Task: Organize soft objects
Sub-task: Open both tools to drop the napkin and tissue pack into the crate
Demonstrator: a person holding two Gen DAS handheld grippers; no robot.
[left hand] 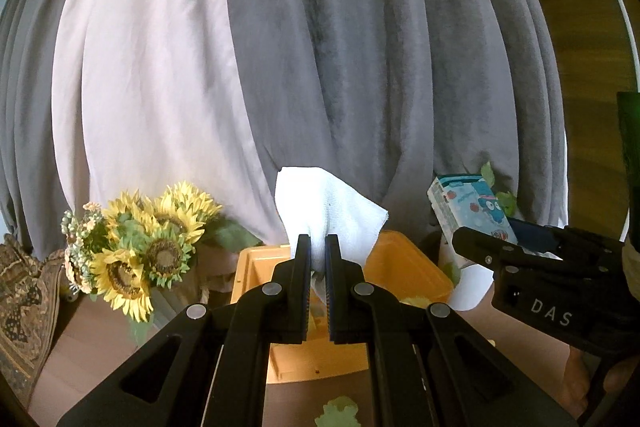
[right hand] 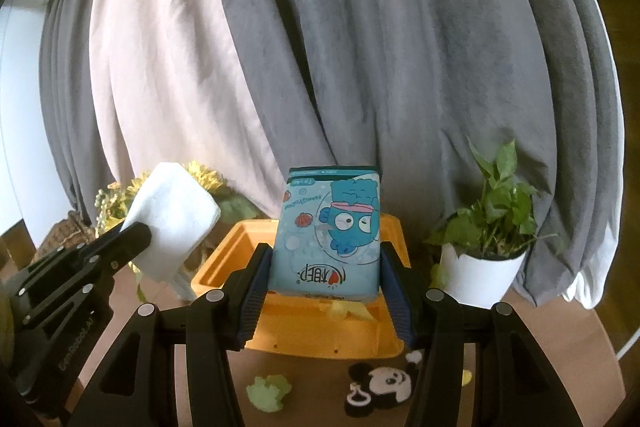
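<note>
My left gripper [left hand: 318, 247] is shut on a white folded tissue [left hand: 324, 211] and holds it above an orange plastic box [left hand: 404, 267]. The tissue [right hand: 172, 219] and left gripper [right hand: 132, 235] also show at the left of the right wrist view. My right gripper [right hand: 326, 267] is shut on a blue tissue pack [right hand: 328, 231] with a cartoon fish, held over the orange box [right hand: 224, 259]. That pack [left hand: 468, 203] and the right gripper [left hand: 480, 243] show at the right of the left wrist view. Yellow soft pieces [right hand: 352, 311] lie in the box.
A Mickey Mouse plush keychain [right hand: 384, 383] and a pale green soft piece [right hand: 266, 391] lie on the brown table before the box. Sunflowers [left hand: 140, 247] stand at the left, a white potted plant [right hand: 484, 259] at the right. Grey and white curtains hang behind.
</note>
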